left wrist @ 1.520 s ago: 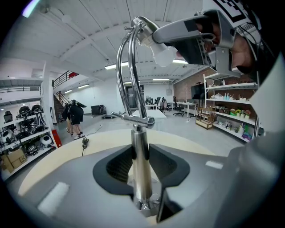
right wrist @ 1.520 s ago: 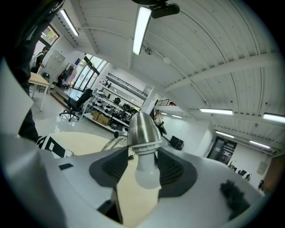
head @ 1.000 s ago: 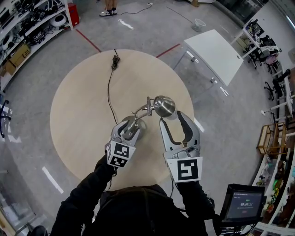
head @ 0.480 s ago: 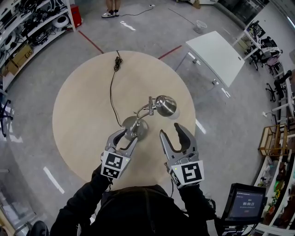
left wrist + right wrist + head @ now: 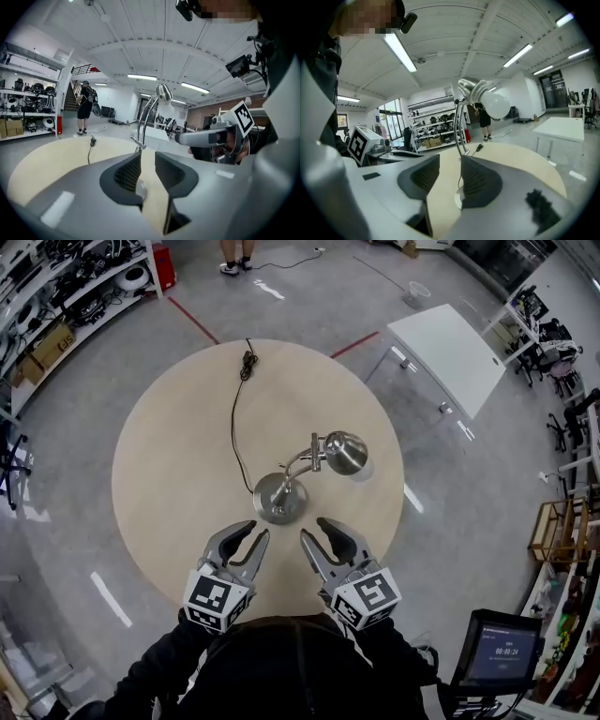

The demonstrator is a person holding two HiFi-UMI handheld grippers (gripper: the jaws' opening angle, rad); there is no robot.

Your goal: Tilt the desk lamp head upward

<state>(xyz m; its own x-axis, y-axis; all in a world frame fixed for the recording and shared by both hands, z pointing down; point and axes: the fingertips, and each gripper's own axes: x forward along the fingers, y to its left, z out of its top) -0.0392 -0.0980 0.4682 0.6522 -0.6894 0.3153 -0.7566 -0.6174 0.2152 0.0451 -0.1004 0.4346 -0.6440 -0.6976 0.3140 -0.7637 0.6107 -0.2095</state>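
Both claws have backed off the lamp (image 5: 309,470) to the near rim of the tabletop (image 5: 178,446) — left claw (image 5: 251,538) down to a slim gap, right claw (image 5: 317,532) half-wide, both just closing on nothing. Lamp stands free mid-tabletop, head (image 5: 345,453) out to the right; the let-go suggests the tilt is probably done. Bare wood all round — only the cord (image 5: 234,418) runs to the far edge.

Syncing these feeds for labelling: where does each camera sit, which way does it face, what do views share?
Head view: on the person's head, facing steeply down at the round table and desk lamp; sleeves, left gripper and right gripper show.
Left gripper view: rides that gripper, faces along its jaws toward the lamp; right gripper shows at right.
Right gripper view: rides that gripper, faces the lamp's bulb; left gripper shows at left.
Shared: all show lamp and table. Both grippers' jaws have just been closing; they stand apart, empty.
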